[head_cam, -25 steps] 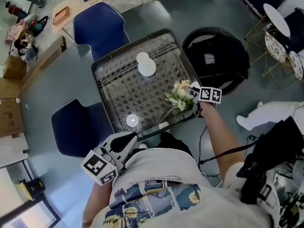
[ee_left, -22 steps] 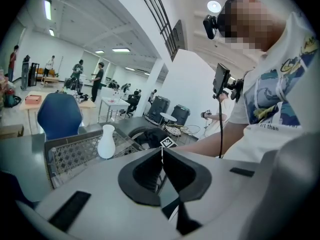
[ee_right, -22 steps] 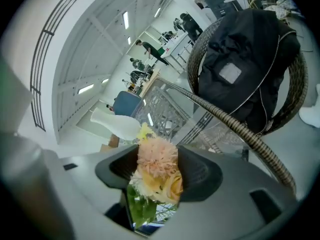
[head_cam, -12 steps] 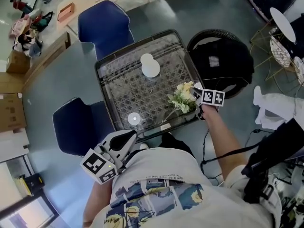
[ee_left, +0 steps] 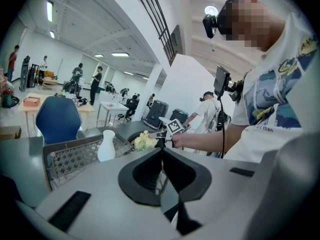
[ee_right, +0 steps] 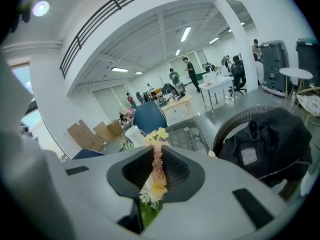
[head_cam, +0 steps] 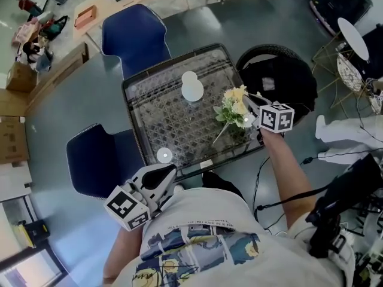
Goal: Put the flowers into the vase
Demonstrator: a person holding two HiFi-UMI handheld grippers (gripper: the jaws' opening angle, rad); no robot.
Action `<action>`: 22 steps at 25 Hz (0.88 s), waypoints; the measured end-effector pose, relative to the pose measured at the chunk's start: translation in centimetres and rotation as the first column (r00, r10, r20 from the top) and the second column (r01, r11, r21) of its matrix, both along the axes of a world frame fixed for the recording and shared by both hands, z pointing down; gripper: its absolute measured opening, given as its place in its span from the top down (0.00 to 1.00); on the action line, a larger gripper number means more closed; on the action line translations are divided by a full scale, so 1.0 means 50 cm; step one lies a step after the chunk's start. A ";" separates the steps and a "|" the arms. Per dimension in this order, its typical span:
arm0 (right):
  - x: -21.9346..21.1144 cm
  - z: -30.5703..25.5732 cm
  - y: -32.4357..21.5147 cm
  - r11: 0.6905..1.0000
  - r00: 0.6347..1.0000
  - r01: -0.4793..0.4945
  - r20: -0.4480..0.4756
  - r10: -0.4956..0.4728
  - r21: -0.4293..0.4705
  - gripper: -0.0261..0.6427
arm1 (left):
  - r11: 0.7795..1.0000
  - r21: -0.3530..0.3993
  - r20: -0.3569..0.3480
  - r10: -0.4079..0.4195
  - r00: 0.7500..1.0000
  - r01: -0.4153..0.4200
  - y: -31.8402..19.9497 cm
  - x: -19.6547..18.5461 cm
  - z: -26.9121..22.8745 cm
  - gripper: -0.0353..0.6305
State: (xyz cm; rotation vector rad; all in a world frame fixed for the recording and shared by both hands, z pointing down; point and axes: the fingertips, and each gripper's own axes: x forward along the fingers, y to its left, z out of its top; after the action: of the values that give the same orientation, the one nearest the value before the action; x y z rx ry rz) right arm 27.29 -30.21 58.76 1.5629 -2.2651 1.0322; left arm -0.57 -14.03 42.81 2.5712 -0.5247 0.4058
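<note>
While the right hand-held gripper (head_cam: 251, 106) is closing its jaws on them, the flowers (head_cam: 234, 104), cream-yellow blooms with green leaves, sit right of the white vase (head_cam: 192, 88).

I wear a white short-sleeved T-shirt (head_cam: 203, 211) with a blue and yellow print outlined in black on the front, and a line of small black lettering next to it. Black head camera (ee_left: 212, 23) with a lit lamp, above the T-shirt's collar. Black box (ee_left: 221, 81) at the T-shirt's chest, with a thin black cable (ee_left: 223, 129) hanging from it. Left tongs (head_cam: 171, 171), beside the T-shirt's left shoulder: pale grey shell, black jaw pocket, cube (head_cam: 127, 209) with black-and-white square markers.
</note>
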 end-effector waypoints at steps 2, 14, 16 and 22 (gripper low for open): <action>-0.005 -0.057 -0.022 0.998 0.999 0.019 -0.034 -0.018 0.053 0.89 | 1.000 0.007 -0.006 -0.001 1.000 0.001 0.002 -0.006 -0.007 0.93; -0.092 -0.398 -0.127 0.907 0.946 0.225 -0.303 -0.116 0.357 0.89 | 0.997 0.033 -0.039 -0.062 0.997 0.063 0.013 -0.060 -0.010 0.93; -0.114 -0.444 -0.137 0.881 0.936 0.254 -0.331 -0.120 0.400 0.89 | 0.997 0.036 -0.043 -0.072 0.997 0.073 0.018 -0.068 -0.008 0.93; -0.187 -0.558 -0.177 0.793 0.900 0.342 -0.419 -0.123 0.503 0.89 | 0.992 0.046 -0.057 -0.116 0.992 0.118 0.019 -0.096 -0.026 0.93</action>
State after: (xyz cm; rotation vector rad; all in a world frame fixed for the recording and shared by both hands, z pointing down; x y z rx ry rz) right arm 17.96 -39.06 30.84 1.4294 -2.5167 -0.0387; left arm -5.37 -13.07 41.52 2.5748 -0.6696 0.2844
